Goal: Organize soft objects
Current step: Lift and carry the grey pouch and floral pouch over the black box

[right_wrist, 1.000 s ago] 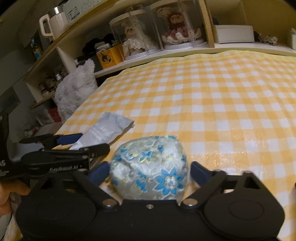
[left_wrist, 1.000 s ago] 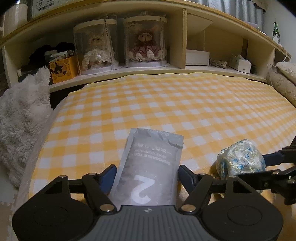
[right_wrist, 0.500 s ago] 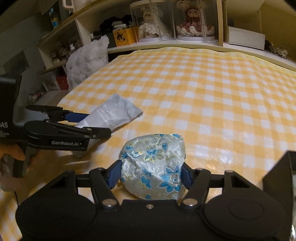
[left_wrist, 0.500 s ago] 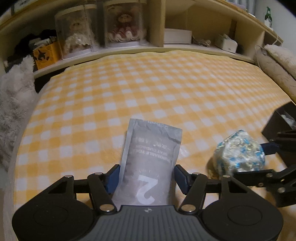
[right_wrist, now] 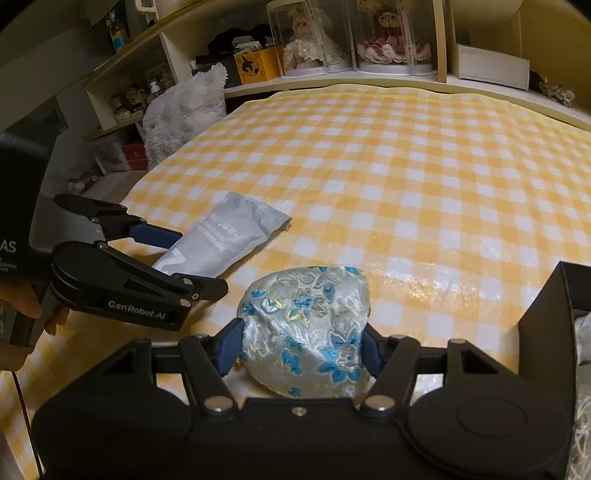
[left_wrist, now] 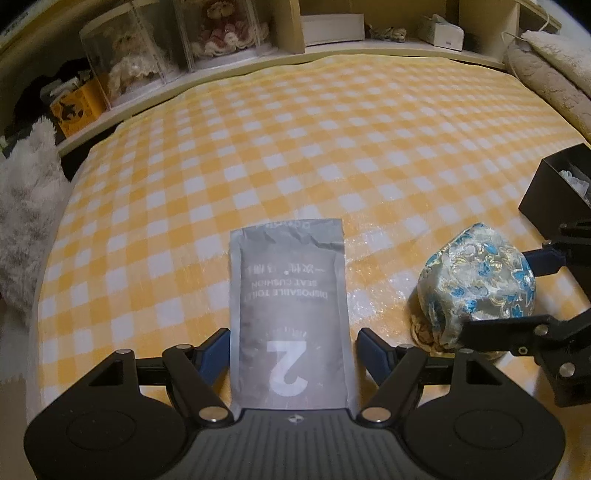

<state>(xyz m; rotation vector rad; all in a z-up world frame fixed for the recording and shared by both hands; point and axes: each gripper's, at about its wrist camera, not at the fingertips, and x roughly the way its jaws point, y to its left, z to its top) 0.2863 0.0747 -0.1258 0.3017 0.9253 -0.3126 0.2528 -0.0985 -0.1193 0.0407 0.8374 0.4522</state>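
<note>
A grey foil packet (left_wrist: 288, 295) printed with a large "2" lies flat on the yellow checked bed cover (left_wrist: 332, 129). My left gripper (left_wrist: 293, 334) straddles its near end. Its jaws are opening, and a gap shows beside the right pad. To the right, a rounded brocade pouch with blue flowers (left_wrist: 480, 280) rests on the cover with my right gripper (left_wrist: 496, 293) shut on it. In the right wrist view both blue pads (right_wrist: 231, 343) press into the pouch (right_wrist: 306, 317). The packet (right_wrist: 229, 236) and the left gripper (right_wrist: 199, 260) show at the left, with a hand on its grip.
A black open box (left_wrist: 554, 192) stands on the cover at the right, close to the pouch, with something pale inside. A fluffy white cushion (left_wrist: 22, 206) leans at the bed's left edge. Shelves with dolls in clear cases (left_wrist: 218, 29) run behind the bed.
The right jaws have closed onto the pouch. Both grippers have shifted, and the black box has come into view at the right. The left jaws pinched in on the packet, then widened again.
</note>
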